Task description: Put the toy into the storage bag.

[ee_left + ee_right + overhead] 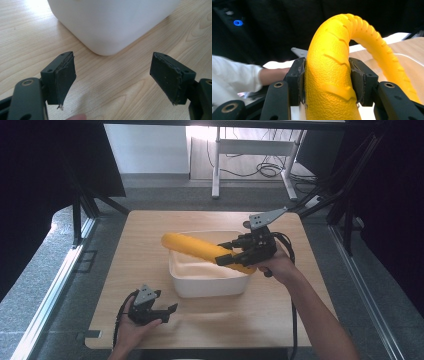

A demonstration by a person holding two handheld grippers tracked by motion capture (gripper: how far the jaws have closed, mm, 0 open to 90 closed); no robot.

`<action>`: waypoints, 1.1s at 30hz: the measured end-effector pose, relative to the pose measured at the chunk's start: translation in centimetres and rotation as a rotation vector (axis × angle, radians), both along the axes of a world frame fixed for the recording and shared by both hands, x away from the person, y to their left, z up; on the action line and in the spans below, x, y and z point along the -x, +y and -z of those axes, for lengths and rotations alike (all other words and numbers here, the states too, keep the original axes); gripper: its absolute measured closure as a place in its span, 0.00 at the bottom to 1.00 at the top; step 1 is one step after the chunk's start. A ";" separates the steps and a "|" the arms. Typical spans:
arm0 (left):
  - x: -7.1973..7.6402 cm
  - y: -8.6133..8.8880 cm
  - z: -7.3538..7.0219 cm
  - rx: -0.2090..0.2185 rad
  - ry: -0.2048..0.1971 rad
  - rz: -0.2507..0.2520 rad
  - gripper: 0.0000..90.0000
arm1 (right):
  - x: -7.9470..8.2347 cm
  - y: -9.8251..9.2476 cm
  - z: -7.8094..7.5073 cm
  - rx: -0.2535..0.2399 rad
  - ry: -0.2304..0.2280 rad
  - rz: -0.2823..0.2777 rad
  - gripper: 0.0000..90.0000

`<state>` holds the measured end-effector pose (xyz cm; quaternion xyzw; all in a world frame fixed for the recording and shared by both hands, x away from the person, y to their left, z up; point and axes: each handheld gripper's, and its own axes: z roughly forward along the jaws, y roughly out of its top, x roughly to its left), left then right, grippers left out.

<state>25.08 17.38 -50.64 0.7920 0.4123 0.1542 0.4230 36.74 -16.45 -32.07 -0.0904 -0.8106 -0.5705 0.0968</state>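
Corn [202, 249] is hanging over the white tub [210, 282], pinched in my right claw [231, 256]; my left claw [167, 312] is resting spread near the bench's front edge.

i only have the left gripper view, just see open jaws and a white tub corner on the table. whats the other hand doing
Observer: The right gripper is shut on a long yellow ridged toy, holding it above the white tub.
Operator: where on the toy is the grip
Observer: Near one end; the rest of it stretches out across the tub toward the far left rim, seen from above.
Operator: is it bent or straight
Observer: In the right gripper view the toy curves over in an arch past the jaws.
Operator: and where's my left gripper relative to the tub
Observer: The left gripper sits low over the wooden table, near the tub's near left corner, not touching it.
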 end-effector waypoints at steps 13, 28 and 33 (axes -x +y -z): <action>0.0 -0.1 0.1 -0.002 0.001 0.003 0.23 | -0.3 -0.6 1.4 -0.009 -0.052 0.118 0.50; -0.1 -0.1 0.1 -0.003 0.002 0.003 0.23 | 0.4 -2.3 1.1 -0.036 -0.089 0.203 0.42; 0.0 -0.2 0.1 -0.002 0.001 0.003 0.23 | 0.8 -3.6 0.9 -0.069 -0.112 0.262 0.41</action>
